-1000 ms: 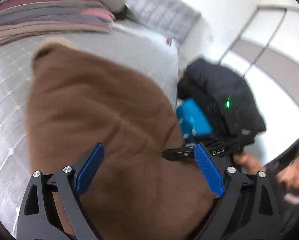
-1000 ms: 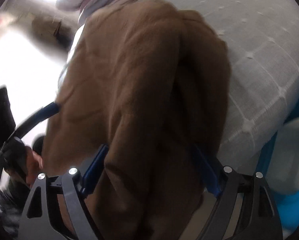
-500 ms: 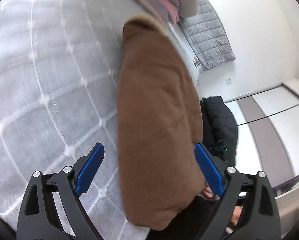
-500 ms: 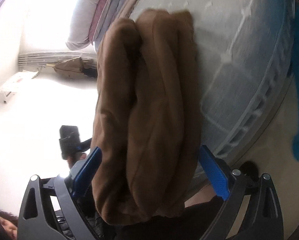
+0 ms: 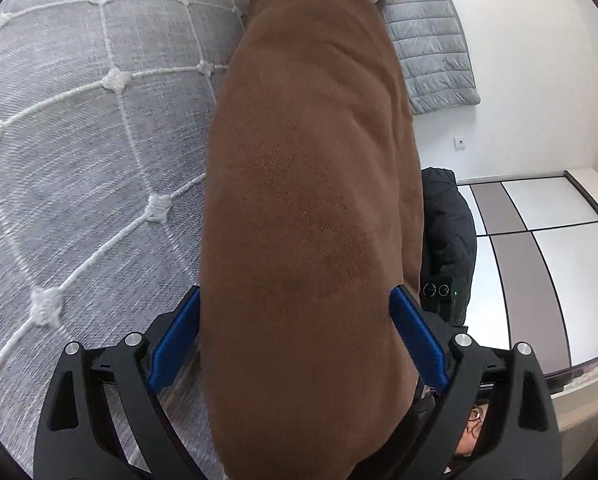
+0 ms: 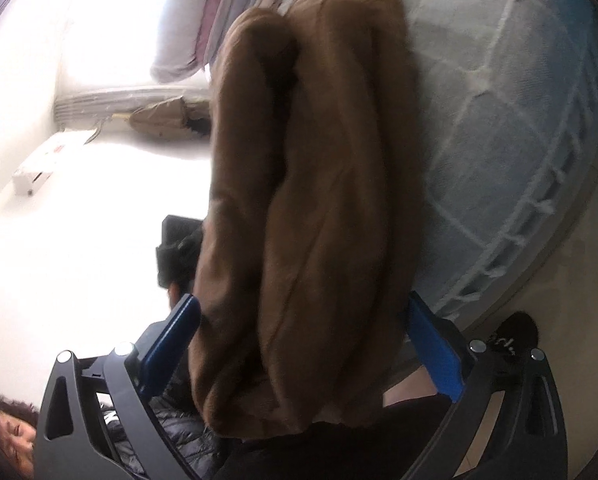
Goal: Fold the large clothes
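Left wrist view, left to right:
- Grey quilted bed cover (image 5: 79, 152), white stitched grid; bare at left.
- Left gripper (image 5: 295, 344): jaws spread wide, blue pads on either side of the cloth. Whether the pads press the fabric cannot be told.
- Brown garment (image 5: 311, 200): thick, folded into a long bundle, lying between the jaws and running away up the bed.
- Black jacket (image 5: 447, 236), just beyond the bundle's right edge; wardrobe doors (image 5: 539, 248) behind it.

Right wrist view, left to right:
- Bright window area, washed out.
- Right gripper (image 6: 303, 340): jaws wide apart, straddling the near end of the bundle; contact uncertain.
- Brown garment (image 6: 315, 184): several stacked lobes visible, near end overhanging the mattress edge.
- Bed cover (image 6: 511, 128), at right.

Step in hand, by judgement: late stage, bundle folded and being set down or squared. Next move calls for sliding it fully onto the bed without layers slipping.
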`<act>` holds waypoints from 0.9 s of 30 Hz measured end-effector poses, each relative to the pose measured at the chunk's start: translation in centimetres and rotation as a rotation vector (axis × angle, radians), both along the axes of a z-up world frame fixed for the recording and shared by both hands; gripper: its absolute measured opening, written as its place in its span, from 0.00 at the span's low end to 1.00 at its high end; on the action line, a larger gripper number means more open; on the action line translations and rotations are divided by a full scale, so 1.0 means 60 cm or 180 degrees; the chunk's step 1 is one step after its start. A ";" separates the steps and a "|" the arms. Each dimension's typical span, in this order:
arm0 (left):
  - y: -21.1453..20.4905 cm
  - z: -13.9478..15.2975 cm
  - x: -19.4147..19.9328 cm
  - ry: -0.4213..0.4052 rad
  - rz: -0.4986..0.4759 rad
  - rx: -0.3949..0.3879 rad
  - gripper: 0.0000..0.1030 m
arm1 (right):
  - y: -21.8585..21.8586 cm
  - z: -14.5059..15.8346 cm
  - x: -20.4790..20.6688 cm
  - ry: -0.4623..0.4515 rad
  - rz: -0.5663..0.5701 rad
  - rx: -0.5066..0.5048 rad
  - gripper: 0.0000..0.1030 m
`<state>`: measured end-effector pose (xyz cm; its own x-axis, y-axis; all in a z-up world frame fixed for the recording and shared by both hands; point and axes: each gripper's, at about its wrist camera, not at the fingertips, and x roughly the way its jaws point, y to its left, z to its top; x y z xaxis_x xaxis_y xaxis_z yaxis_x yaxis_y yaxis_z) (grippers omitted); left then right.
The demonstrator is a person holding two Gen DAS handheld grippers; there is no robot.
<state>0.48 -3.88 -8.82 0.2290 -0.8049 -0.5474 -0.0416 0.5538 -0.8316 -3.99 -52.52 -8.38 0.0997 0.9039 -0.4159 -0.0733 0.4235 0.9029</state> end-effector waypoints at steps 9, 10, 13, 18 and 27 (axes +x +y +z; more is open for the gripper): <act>-0.028 0.010 0.010 0.0054 -0.0118 0.0056 0.88 | 0.022 -0.032 0.016 0.0267 0.0271 -0.0323 0.93; -0.030 0.007 0.012 0.0076 -0.0131 0.0039 0.89 | 0.020 -0.037 0.019 0.0286 0.0279 -0.0255 0.93; -0.045 0.000 0.018 0.0109 -0.0219 0.0043 0.90 | 0.028 -0.077 0.023 0.0520 0.0280 0.0050 0.93; -0.058 -0.005 0.025 0.0186 -0.0210 0.0079 0.90 | 0.020 -0.101 0.018 0.0391 0.0152 0.0462 0.93; -0.079 0.038 0.009 -0.0108 -0.0187 0.0516 0.59 | -0.021 -0.021 -0.010 -0.0029 -0.0255 0.0062 0.48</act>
